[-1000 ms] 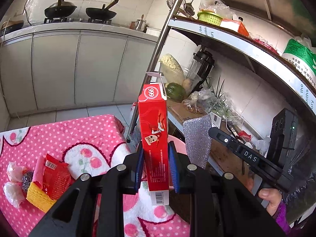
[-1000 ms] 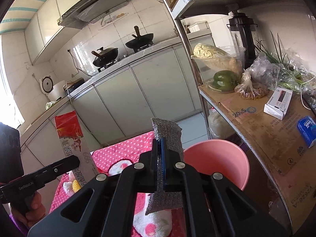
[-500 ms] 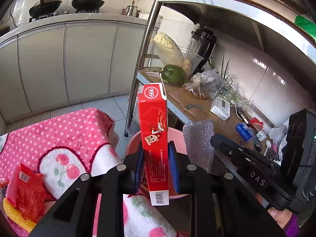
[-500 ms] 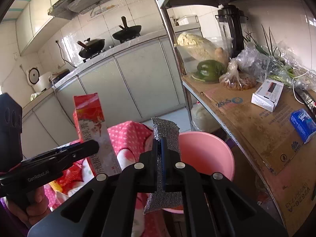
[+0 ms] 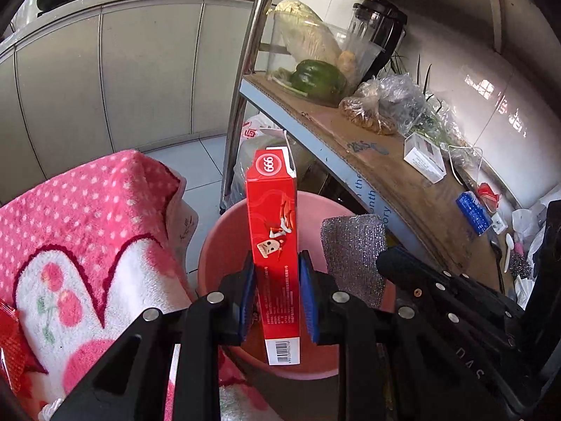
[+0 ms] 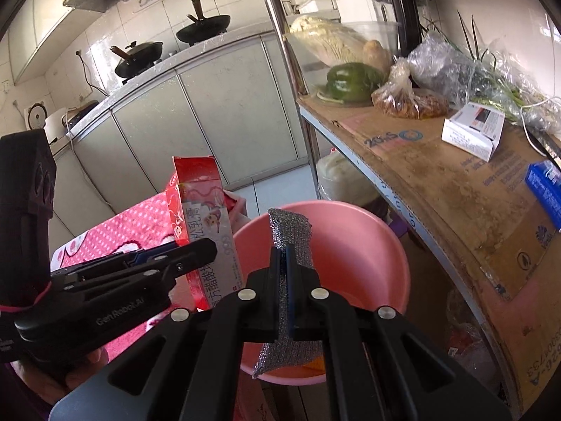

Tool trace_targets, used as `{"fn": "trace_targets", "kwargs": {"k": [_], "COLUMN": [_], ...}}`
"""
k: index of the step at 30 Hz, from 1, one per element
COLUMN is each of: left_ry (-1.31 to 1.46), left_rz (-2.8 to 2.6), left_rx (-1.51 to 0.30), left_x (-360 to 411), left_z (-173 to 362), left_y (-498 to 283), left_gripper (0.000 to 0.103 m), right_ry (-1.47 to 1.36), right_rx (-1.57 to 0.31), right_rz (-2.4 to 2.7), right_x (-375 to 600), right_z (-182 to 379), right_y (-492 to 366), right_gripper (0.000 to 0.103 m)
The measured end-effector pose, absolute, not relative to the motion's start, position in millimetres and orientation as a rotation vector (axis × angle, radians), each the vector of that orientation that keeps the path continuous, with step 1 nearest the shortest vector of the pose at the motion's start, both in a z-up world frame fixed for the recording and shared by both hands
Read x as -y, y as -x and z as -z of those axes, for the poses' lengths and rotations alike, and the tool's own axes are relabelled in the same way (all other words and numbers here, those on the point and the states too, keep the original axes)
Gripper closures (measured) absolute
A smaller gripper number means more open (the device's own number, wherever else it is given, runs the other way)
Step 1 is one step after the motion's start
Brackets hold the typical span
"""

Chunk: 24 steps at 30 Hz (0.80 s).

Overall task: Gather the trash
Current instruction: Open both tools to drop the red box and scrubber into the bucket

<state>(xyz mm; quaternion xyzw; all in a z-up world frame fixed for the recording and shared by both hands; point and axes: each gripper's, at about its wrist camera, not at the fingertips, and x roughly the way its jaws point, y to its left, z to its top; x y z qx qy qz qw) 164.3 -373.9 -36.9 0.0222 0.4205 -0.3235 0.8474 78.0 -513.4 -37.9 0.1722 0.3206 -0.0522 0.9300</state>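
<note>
Holding both bits over the pink basin (image 5: 224,231); left gripper (image 5: 277,301) clamps a light, crushable red box (image 5: 275,245) low down; right gripper (image 6: 285,280) pinches a floppy silver scrubber (image 6: 289,231) mid-sheet.

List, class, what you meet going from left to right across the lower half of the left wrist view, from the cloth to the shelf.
pink spotted towel → red carton held in the left gripper → silver scouring pad → blue box on the cardboard-lined shelf.
</note>
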Motion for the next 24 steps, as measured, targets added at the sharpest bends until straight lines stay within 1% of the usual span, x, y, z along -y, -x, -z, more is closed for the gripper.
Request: {"fn": "trace_targets", "kwargs": {"k": [5, 8, 15, 16, 19, 24], "left_ry": [-0.043, -0.03, -0.006, -0.002, 0.006, 0.019], "left_rz": [0.669, 0.67, 0.671, 0.673, 0.679, 0.683], "left_rx": [-0.936, -0.98, -1.017, -1.013, -0.993, -0.958], "left_x": [376.8, 377.4, 371.0, 368.8, 364.3, 351.4], "left_z": [56.4, 61.8, 60.1, 57.4, 47.0, 27.0], "left_y": [-170.0, -174.2, -171.1, -169.2, -163.7, -149.0], "left_gripper": [0.076, 0.077, 0.076, 0.076, 0.076, 0.076], "right_ry": [-0.338, -0.336, -0.353, -0.355, -0.351, -0.359], "right_rx": [-0.699, -0.727, -0.77, -0.768, -0.766, -0.737], "right_rz": [0.137, 0.147, 0.18, 0.182, 0.196, 0.182], "right_x": [514.1, 514.4, 517.4, 517.9, 517.1, 511.3], "right_z": [52.2, 59.2, 68.3, 68.2, 66.3, 53.6], "right_y": [-80.8, -81.5, -80.8, -80.2, -77.0, -67.3], "right_gripper": [0.1, 0.1, 0.098, 0.097, 0.075, 0.073]}}
